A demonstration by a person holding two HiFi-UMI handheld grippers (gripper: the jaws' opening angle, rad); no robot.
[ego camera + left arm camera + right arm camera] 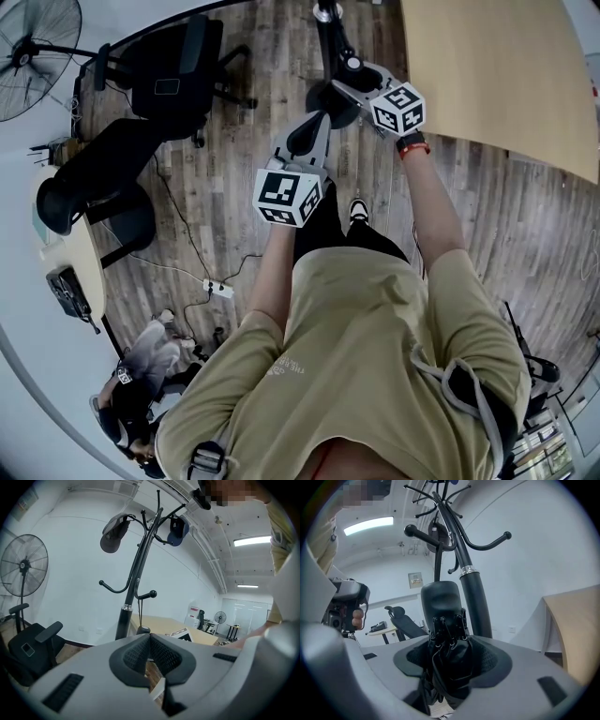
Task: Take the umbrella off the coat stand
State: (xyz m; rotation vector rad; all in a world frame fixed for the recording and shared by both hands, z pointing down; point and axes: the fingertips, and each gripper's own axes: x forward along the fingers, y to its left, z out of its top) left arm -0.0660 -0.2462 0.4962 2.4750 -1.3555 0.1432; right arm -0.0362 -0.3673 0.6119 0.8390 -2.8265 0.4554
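Note:
A black coat stand (472,592) rises just ahead, its pole (328,28) at the top of the head view. A folded black umbrella (447,660) hangs by its strap (438,559) from a knobbed hook (411,529). Its handle (440,599) stands upright above the jaws. My right gripper (450,653) is shut on the umbrella's folded canopy, close to the pole (349,84). My left gripper (150,639) is shut on nothing, lower and nearer to me (307,131). From its view the stand (136,573) carries two caps (115,534) up high, and the umbrella handle (142,630) peeks over the jaws.
A wooden desk (497,66) lies right of the stand. Black office chairs (178,66) and a standing fan (33,52) are to the left. A power strip (217,289) with cables lies on the wood floor. A person (141,375) sits at the lower left.

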